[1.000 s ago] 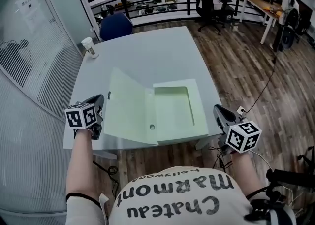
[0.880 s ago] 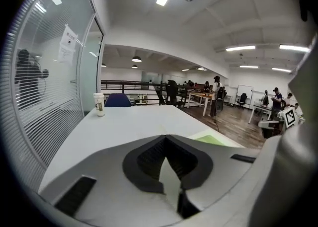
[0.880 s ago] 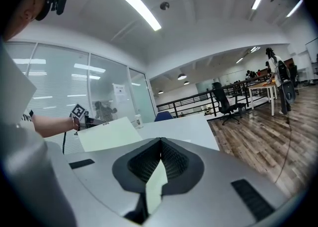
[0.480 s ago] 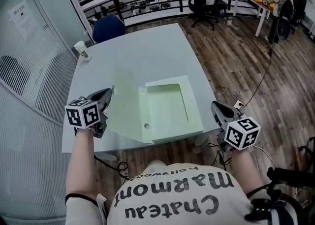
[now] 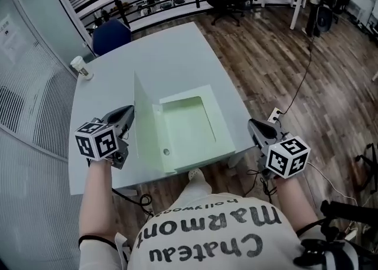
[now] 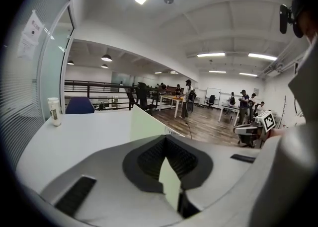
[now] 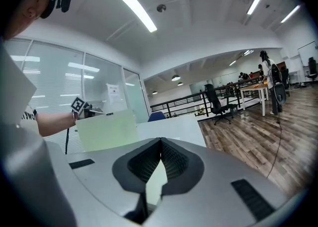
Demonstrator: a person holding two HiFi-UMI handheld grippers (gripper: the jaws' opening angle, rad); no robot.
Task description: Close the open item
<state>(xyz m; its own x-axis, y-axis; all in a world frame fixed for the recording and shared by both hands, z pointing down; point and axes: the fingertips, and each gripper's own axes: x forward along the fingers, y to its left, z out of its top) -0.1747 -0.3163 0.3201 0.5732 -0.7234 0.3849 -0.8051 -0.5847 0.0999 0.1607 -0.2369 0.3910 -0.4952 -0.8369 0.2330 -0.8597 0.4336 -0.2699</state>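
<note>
A pale green box file (image 5: 189, 122) lies open on the white table (image 5: 159, 50). Its lid (image 5: 144, 118) stands nearly upright along the tray's left side. My left gripper (image 5: 125, 114) is shut, its tip against the lid's outer face, and the lid (image 6: 146, 126) rises just ahead of that gripper (image 6: 166, 137) in the left gripper view. Off the table's right edge, level with the box's near right corner, my right gripper (image 5: 254, 126) is shut and holds nothing. From the right gripper (image 7: 160, 140) view the raised lid (image 7: 107, 129) shows side-on across the table.
A paper cup (image 5: 80, 67) stands at the table's far left corner, with a blue chair (image 5: 109, 32) behind it. A glass wall runs along the left. A cable lies on the wooden floor (image 5: 283, 68) to the right. Black railing and desks with people are far back.
The lid has swung up from lying flat open on the left to nearly upright. My left gripper has risen and moved right with it. The right gripper has barely moved.
</note>
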